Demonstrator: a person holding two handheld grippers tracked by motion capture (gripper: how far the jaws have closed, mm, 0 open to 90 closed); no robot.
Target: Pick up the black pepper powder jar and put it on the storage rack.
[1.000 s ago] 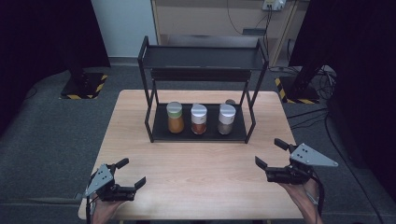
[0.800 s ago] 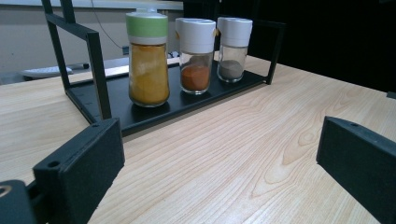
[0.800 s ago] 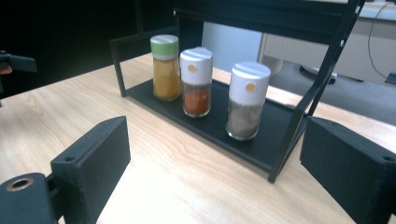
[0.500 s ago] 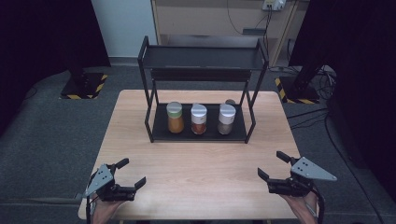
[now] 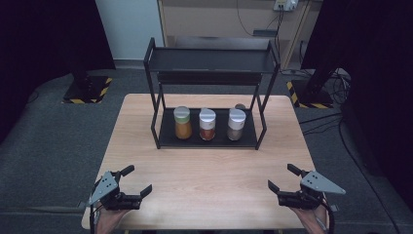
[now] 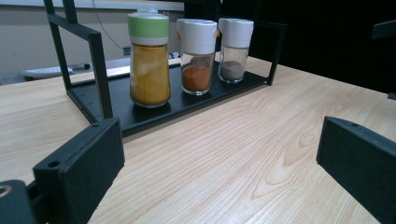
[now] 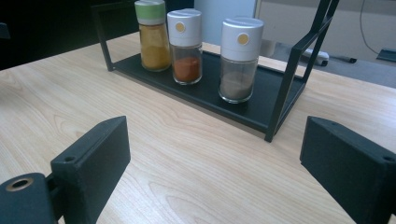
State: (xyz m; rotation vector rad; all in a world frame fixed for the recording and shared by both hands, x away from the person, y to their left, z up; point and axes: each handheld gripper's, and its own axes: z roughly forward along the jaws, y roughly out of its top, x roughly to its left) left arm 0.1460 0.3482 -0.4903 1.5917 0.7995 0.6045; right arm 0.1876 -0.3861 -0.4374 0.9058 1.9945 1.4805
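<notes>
Rack point(image 5: 165, 61): standing at the table's far middle; its top shelf is getting cut off in both gripper views.
Jars point(image 5: 207, 124): three are sitting on the lower shelf; no writing is showing.
Left gripper point(image 5: 135, 181): resting wide open, empty.
Right gripper point(image 5: 281, 178): resting wide open, empty.
Object behind the grey jar point(image 5: 239, 106): hard to identify.

Two hand-held black grippers, each capped with a grey plate

The left gripper point(image 5: 136, 179) and right gripper point(image 5: 283, 177), both at the near edge of the worktop point(image 5: 209, 165), have matte black, blocky jaws with a small round hole near each jaw's base. A grey three-cornered plate with dark holes tops each one. A thin dark cable trails from each.
</notes>
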